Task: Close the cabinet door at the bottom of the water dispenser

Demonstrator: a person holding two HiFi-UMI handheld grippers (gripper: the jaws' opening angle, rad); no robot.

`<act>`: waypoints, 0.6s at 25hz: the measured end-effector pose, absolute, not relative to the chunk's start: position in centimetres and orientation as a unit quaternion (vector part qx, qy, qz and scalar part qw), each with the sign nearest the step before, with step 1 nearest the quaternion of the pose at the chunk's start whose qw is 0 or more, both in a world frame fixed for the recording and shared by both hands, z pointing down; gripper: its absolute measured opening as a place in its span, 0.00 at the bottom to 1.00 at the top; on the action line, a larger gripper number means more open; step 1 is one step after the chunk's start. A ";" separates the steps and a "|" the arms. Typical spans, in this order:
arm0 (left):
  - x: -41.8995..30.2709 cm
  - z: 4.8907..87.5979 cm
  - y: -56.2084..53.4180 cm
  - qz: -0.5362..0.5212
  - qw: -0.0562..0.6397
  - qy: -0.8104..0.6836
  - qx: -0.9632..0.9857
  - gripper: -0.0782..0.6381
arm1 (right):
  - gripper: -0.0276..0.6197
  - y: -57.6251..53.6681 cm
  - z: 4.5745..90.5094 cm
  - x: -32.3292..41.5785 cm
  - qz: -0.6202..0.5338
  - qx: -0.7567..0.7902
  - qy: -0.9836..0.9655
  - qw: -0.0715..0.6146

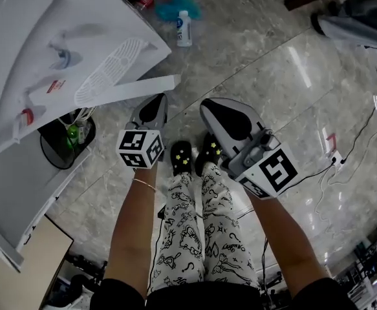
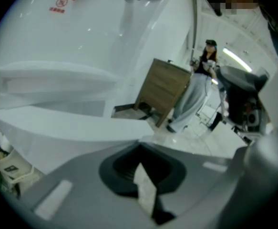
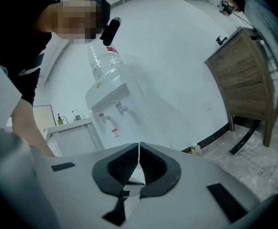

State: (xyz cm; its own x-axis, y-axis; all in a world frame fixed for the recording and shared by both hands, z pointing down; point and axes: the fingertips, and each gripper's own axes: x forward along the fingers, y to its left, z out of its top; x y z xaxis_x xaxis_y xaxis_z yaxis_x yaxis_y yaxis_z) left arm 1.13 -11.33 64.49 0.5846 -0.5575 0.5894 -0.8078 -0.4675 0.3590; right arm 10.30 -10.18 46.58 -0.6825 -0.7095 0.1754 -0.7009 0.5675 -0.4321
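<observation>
The white water dispenser (image 1: 52, 57) stands at the upper left of the head view, and its bottom cabinet door (image 1: 143, 86) swings out over the floor as a narrow white panel. My left gripper (image 1: 154, 108) is shut and empty, its tip just below the door's outer face. The left gripper view shows the door's edge (image 2: 72, 125) running across right in front of the closed left gripper (image 2: 141, 168). My right gripper (image 1: 222, 116) is shut on nothing, off to the right of the door. In the right gripper view, past the right gripper (image 3: 139, 163), the dispenser (image 3: 110, 113) carries a bottle.
A black bin (image 1: 64, 142) sits by the dispenser's base. A small bottle (image 1: 184, 28) and clutter lie on the marble floor behind. Cables and a socket strip (image 1: 335, 159) trail at right. A wooden cabinet (image 2: 163, 87) and a standing person (image 2: 196, 94) are farther off.
</observation>
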 end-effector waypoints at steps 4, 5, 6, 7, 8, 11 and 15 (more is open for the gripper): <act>1.8 64.8 -14.9 0.218 0.293 -0.418 0.832 0.11 | 0.07 -11.0 46.1 12.4 -0.256 -0.403 0.879 0.025; 2.1 64.8 -15.7 0.223 0.286 -0.417 0.833 0.11 | 0.07 -11.2 46.0 12.9 -0.260 -0.405 0.876 0.029; 2.2 64.8 -16.5 0.229 0.279 -0.415 0.835 0.11 | 0.07 -11.3 45.9 13.4 -0.262 -0.408 0.874 0.033; 2.2 64.7 -17.3 0.235 0.273 -0.414 0.836 0.11 | 0.07 -11.4 45.8 13.7 -0.264 -0.411 0.872 0.036; 2.2 64.6 -18.0 0.239 0.269 -0.414 0.836 0.11 | 0.07 -11.5 45.7 14.0 -0.266 -0.414 0.870 0.038; 1.8 64.4 -19.9 0.247 0.262 -0.422 0.832 0.11 | 0.07 -11.8 45.6 14.3 -0.272 -0.421 0.864 0.044; 0.9 64.7 -21.6 0.253 0.265 -0.440 0.820 0.11 | 0.07 -12.4 45.1 14.1 -0.274 -0.415 0.866 0.050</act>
